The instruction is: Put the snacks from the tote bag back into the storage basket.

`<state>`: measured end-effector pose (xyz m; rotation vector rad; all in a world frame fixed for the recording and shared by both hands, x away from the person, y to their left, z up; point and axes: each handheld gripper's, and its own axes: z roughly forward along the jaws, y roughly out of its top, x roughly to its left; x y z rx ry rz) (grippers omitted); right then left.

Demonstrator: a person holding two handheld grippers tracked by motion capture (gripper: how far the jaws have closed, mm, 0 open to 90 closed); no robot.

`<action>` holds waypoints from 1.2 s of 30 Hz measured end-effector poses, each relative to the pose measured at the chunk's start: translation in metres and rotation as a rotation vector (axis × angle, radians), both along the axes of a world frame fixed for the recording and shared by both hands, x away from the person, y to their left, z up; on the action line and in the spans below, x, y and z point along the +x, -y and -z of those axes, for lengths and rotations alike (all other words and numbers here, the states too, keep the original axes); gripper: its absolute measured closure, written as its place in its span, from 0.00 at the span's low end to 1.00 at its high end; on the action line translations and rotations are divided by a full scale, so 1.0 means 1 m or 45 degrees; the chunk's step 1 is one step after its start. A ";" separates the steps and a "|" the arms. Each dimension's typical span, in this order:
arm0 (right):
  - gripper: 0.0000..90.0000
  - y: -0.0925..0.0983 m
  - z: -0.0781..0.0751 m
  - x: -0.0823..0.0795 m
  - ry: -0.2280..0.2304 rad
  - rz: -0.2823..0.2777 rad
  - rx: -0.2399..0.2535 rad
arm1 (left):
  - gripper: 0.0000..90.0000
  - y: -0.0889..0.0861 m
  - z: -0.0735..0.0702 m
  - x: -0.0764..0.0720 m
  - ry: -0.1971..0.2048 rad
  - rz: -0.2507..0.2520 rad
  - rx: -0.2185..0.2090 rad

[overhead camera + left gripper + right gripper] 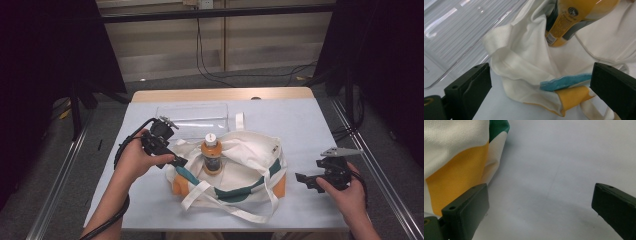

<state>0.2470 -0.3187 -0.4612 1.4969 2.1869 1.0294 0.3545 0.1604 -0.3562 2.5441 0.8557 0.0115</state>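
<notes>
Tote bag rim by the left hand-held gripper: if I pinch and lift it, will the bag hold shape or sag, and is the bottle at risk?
The tote bag lies crumpled in soft folds, so it will probably sag. The orange bottle stands upright inside, tall and narrow; shifting cloth could tip it.

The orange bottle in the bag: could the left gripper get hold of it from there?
Probably yes: the left gripper sits open at the bag rim, and the bottle stands upright, exposed, though folded cloth lies between.

A white cloth tote bag [240,170] with green and orange patches lies slumped and open on the counter [310,120], straps trailing toward the near edge. An orange bottle [211,155] with a white cap stands upright inside its mouth.
</notes>
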 end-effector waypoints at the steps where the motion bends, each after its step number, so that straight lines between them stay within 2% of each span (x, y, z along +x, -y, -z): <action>1: 0.01 0.000 0.000 0.000 0.000 0.003 0.002 | 0.03 0.002 -0.001 0.001 0.001 0.012 0.004; 3: 0.01 0.000 0.000 -0.001 -0.003 0.005 0.005 | 0.03 0.007 -0.002 0.001 -0.009 0.015 0.001; 7: 0.01 0.001 0.000 -0.001 -0.005 0.005 0.003 | 0.02 0.017 -0.002 0.002 -0.048 -0.050 -0.027; 10: 0.01 0.001 0.000 -0.002 -0.008 0.005 0.001 | 0.02 0.025 -0.002 0.002 -0.073 -0.071 -0.042; 16: 0.01 0.001 0.000 -0.002 -0.005 0.005 0.001 | 0.07 0.038 -0.001 0.002 -0.070 -0.060 -0.034; 20: 0.01 0.001 0.001 -0.002 -0.005 0.006 0.002 | 0.09 0.046 -0.003 0.002 -0.089 -0.056 -0.036; 24: 0.01 0.001 0.000 -0.002 -0.006 0.011 0.006 | 0.10 0.055 -0.004 0.003 -0.114 -0.081 -0.034; 26: 0.01 0.001 0.000 -0.002 -0.007 0.012 0.008 | 0.10 0.057 -0.003 0.003 -0.110 -0.073 -0.029; 28: 0.01 0.001 0.001 -0.002 -0.011 0.013 0.010 | 0.10 0.061 -0.001 0.003 -0.116 -0.089 -0.043; 29: 0.01 0.001 0.001 -0.002 -0.010 0.013 0.008 | 0.10 0.062 -0.002 0.004 -0.127 -0.083 -0.028; 36: 0.01 -0.001 0.002 -0.002 -0.017 -0.001 0.011 | 0.13 0.074 0.000 0.004 -0.122 -0.122 -0.014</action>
